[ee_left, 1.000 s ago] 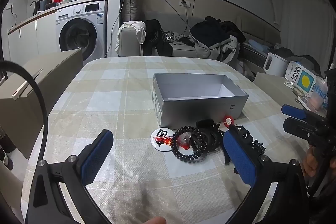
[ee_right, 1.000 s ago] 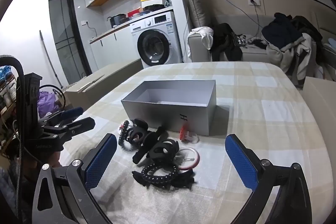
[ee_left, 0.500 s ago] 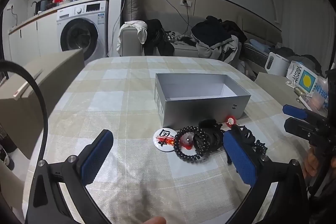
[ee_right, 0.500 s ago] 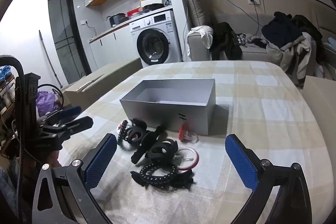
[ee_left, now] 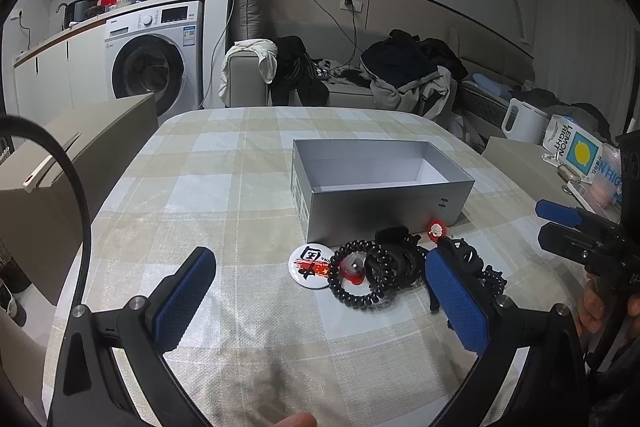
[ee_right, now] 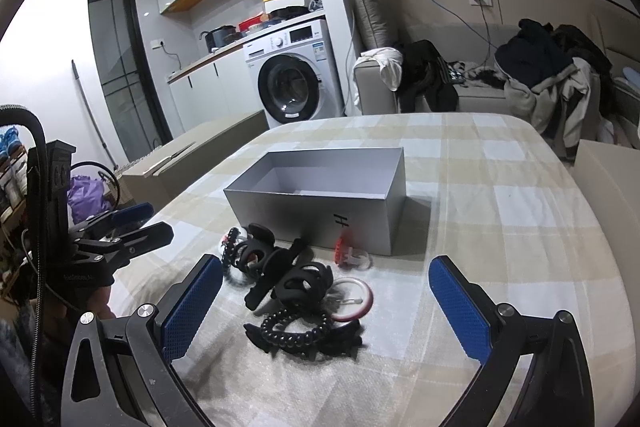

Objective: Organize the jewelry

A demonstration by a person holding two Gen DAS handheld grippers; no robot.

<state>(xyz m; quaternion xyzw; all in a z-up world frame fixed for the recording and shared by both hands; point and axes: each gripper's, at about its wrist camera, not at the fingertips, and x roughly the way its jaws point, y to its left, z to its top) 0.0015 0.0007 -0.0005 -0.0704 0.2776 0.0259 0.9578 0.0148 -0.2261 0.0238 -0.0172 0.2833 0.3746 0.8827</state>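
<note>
An open grey box [ee_left: 380,203] [ee_right: 320,207] stands mid-table, nothing visible inside. In front of it lies a heap of hair things: black spiral ties [ee_left: 360,279] [ee_right: 294,331], black claw clips [ee_right: 304,279], a round badge [ee_left: 310,263], a red flower ring [ee_left: 435,228] [ee_right: 345,249] and a pink ring [ee_right: 354,301]. My left gripper [ee_left: 320,295] is open, low over the table just short of the heap. My right gripper [ee_right: 326,301] is open too, its blue pads wide on either side of the heap. Each gripper shows at the edge of the other's view.
A checked cloth [ee_left: 200,187] covers the table. A cardboard box [ee_left: 60,163] sits off the left edge. A kettle [ee_left: 520,123] and a lemon carton [ee_left: 576,151] stand at the right. A washing machine [ee_right: 292,79] and a clothes-strewn sofa [ee_right: 500,83] lie beyond.
Both views have shifted slightly, with the box and heap drifting a little in frame. Both grippers stay open and nothing has been picked up.
</note>
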